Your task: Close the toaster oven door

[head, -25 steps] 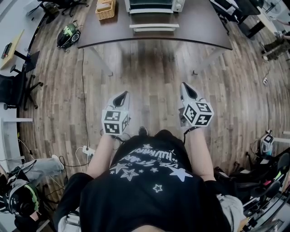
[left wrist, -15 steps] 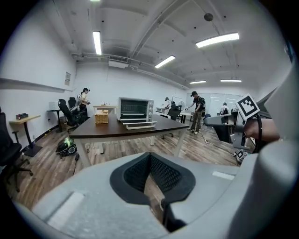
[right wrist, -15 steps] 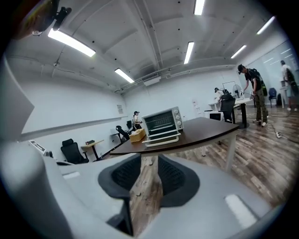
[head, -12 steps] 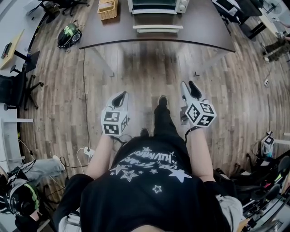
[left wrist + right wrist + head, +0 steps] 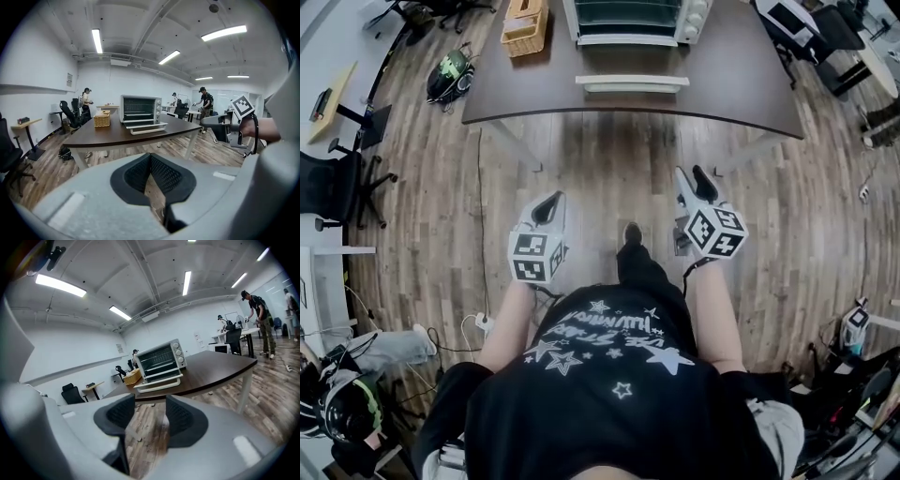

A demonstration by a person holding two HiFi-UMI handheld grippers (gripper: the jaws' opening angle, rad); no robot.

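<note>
Across the wood floor (image 5: 609, 159), the toaster oven (image 5: 633, 19) sits on the dark table (image 5: 731, 84), door (image 5: 632, 82) dropped open. Approach step: left gripper (image 5: 551, 200) clenched empty, right gripper (image 5: 694, 178) opening on nothing; next, step within reach.

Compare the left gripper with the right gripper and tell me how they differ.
The left gripper has its fingers together; the right gripper has them apart and opening. In the head view the right gripper sits slightly farther forward than the left gripper. Both are empty, over the floor, short of the table, facing the toaster oven.
</note>
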